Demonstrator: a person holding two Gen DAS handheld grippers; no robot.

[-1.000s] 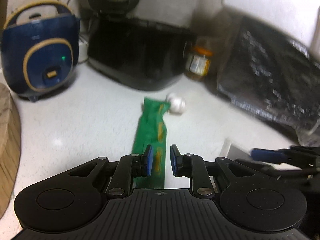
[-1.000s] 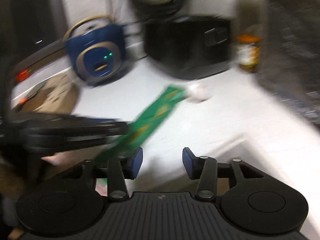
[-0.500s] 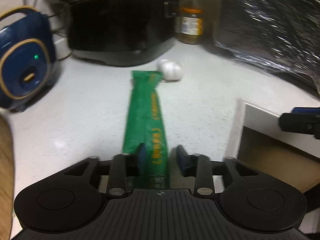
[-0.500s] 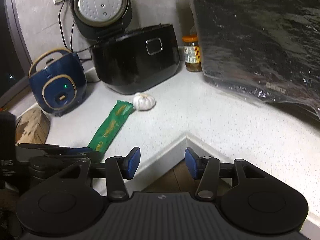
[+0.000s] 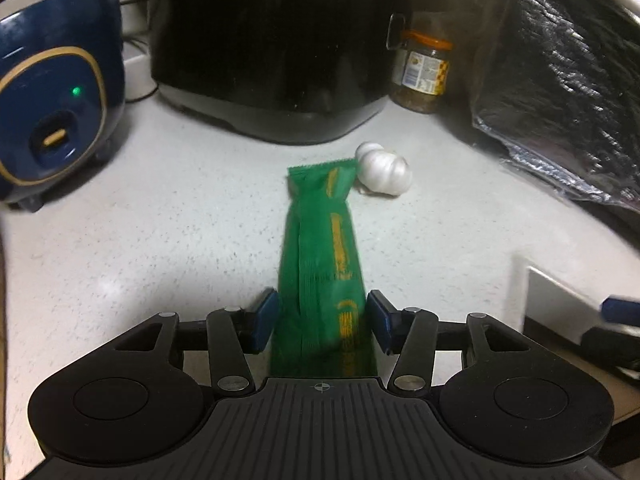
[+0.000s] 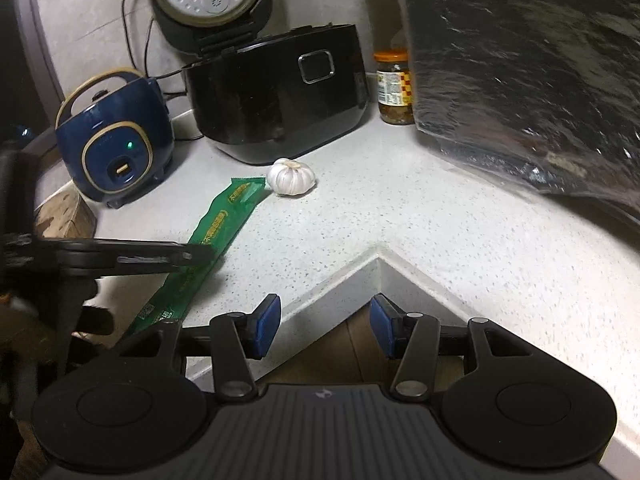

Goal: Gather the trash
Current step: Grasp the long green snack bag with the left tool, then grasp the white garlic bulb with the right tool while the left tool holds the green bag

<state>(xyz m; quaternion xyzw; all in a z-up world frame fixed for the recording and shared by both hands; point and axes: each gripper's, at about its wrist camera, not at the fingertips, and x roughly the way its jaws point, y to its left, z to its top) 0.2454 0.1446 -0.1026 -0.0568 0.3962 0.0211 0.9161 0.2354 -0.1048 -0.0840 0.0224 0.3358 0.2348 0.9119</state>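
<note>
Right wrist view sets a speckled white stone countertop [image 6: 420,216] with an inward corner cut at 6 o'clock; at 2 o'clock sits a boxy appliance under crinkled glossy black film [image 6: 520,60]. At 12 o'clock stands a smooth black rice cooker [image 6: 276,100] with its round lid raised, at 10 o'clock a rounded navy cooker [image 6: 114,140] with gold trim. A long, flat green snack wrapper [image 5: 324,256], crimped at its far end, lies on the counter, that end just beside a ribbed white garlic bulb [image 5: 384,170]. Angled downward, the left gripper [image 5: 322,320] straddles the wrapper's near part, fingers spread wide, pads not squeezing. The right gripper [image 6: 326,326] hovers over the corner, fingers apart, empty.
</note>
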